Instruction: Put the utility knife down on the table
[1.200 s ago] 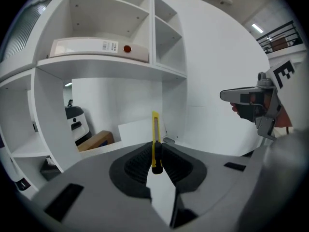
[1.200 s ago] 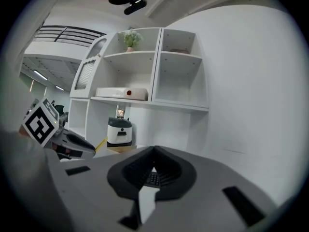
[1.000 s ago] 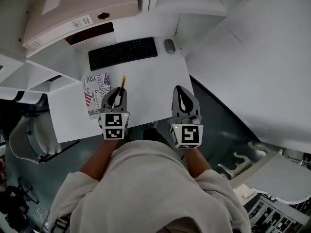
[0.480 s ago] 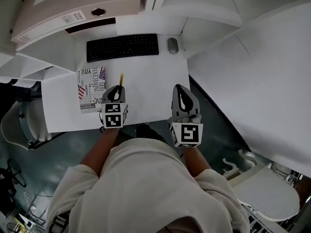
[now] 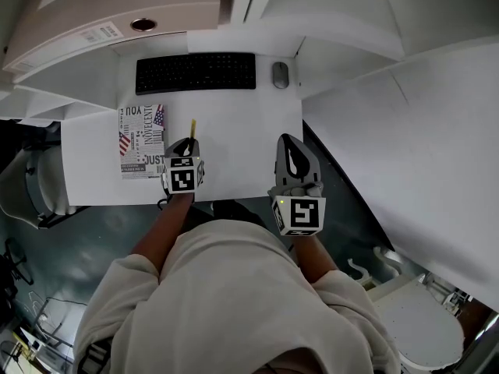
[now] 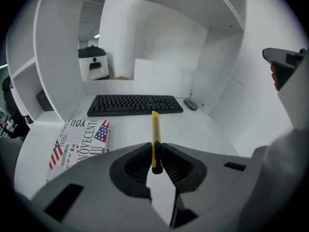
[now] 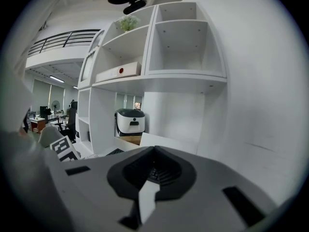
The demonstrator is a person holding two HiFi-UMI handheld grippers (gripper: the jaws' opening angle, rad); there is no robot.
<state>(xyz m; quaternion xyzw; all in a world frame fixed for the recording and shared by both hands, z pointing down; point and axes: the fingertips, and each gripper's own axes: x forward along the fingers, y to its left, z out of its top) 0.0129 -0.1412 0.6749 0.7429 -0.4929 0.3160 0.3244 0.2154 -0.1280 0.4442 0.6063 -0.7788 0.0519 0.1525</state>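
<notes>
A yellow utility knife [image 6: 155, 137] is clamped by its rear end between the ribbed pads of my left gripper [image 6: 155, 159] and sticks out forward over the white table [image 6: 193, 132]. From the head camera the knife [image 5: 192, 128] shows as a thin yellow bar ahead of the left gripper [image 5: 185, 153], low over the table's front part [image 5: 234, 142]. My right gripper [image 5: 295, 164] hangs at the table's right front corner; in its own view the jaws [image 7: 153, 170] meet with nothing between them.
A black keyboard [image 5: 196, 72] and a grey mouse [image 5: 281, 75] lie at the back of the table. A printed booklet with a flag design [image 5: 142, 140] lies left of the left gripper. White shelf walls [image 6: 53, 66] enclose the desk on both sides.
My left gripper has sunk toward the table with the knife still in it and now looks smaller from above. The right gripper has barely shifted.
</notes>
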